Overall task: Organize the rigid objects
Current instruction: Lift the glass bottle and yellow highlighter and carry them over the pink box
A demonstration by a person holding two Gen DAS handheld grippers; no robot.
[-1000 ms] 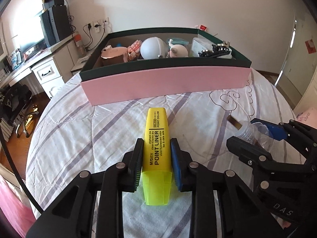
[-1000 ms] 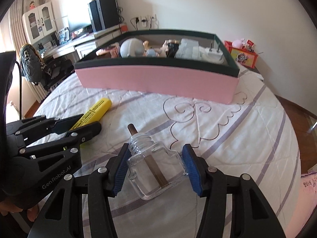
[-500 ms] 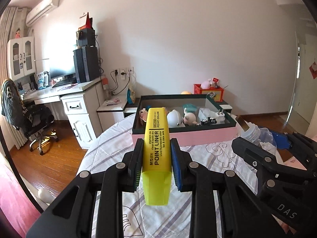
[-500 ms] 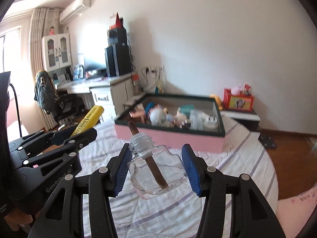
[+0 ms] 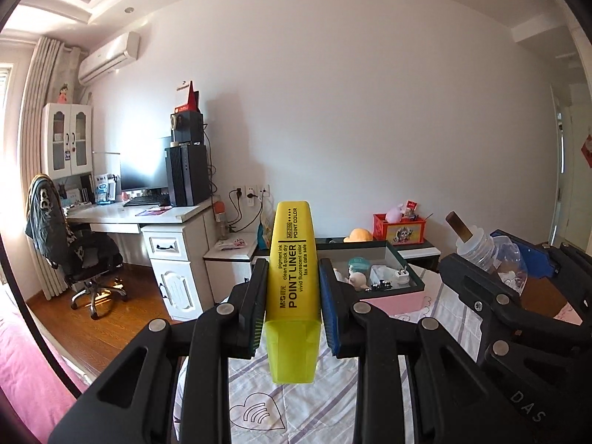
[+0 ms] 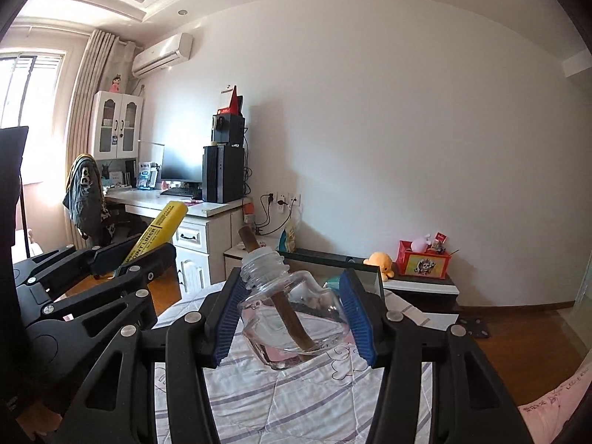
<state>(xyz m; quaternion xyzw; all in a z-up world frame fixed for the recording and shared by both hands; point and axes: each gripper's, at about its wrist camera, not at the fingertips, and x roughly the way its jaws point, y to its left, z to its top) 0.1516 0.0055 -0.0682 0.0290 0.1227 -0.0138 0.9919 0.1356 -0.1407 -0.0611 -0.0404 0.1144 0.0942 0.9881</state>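
A yellow Point Liner highlighter stands upright between the pads of my left gripper, which is shut on it. To its right, my right gripper is shut on a clear glass bottle with a brown wick. In the right wrist view the bottle sits tilted between the blue pads of the right gripper. The highlighter and left gripper show at the left. Both are lifted above the bed. Ahead lies the pink box with a dark green rim, holding several small items.
A white striped quilt covers the bed below. A white desk with a monitor and an office chair stand to the left. A red box and an orange plush sit on a low cabinet behind the pink box.
Both grippers have risen and tipped upward from looking down at the quilt. The pink box has dropped lower and farther in view. Highlighter and bottle stay gripped.
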